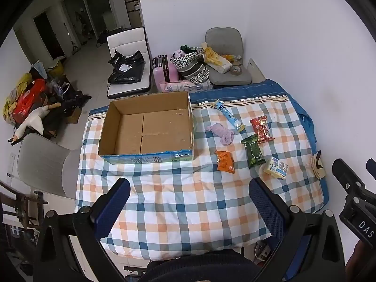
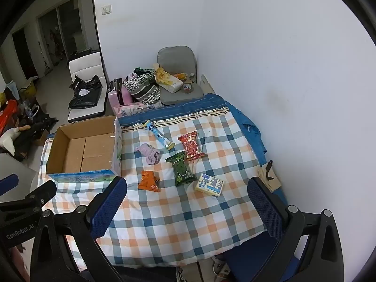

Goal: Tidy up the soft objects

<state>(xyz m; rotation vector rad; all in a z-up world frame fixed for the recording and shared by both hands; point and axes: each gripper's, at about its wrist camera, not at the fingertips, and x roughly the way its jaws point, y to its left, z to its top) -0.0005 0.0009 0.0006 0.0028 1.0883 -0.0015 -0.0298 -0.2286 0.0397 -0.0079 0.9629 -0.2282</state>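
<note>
Left gripper (image 1: 189, 205): held high above the near edge of the checked quilt (image 1: 178, 202), looking down and forward; jaws spread wide, nothing between them. Its dark body also shows at the left edge of the right wrist view.
Right gripper (image 2: 186, 205): same raised pose, to the right of the left one; jaws released and wide apart, holding nothing. Its body shows at the right edge of the left wrist view.
Cardboard box (image 1: 146, 127): open-topped, on the left half of the quilt, inside bare, blue print on the near wall.
Purple cloth (image 1: 222, 134): bunched, lying just right of the box.
Orange packet (image 1: 225, 161): flat on the quilt, nearer the camera than the cloth.
Green packet (image 1: 253, 153): right of the orange one, its far end touching or almost touching the red packet (image 1: 261, 129).
Blue-white stick pack (image 1: 229, 115): lying diagonally, beyond the cloth, near the blue border of the quilt.
Yellow-blue box (image 1: 276, 167): small carton, nearest of the group on the right side.
Tan pouch (image 1: 318, 166): at the right edge of the quilt, close to the wall.
Path: quilt between both grippers and the items is bare.
Background: grey chair (image 1: 225, 56) with clutter beyond the quilt; pink suitcase (image 1: 164, 70) and patterned bag (image 1: 192, 65) beside it; white chair (image 1: 128, 61) carrying black bags.
</note>
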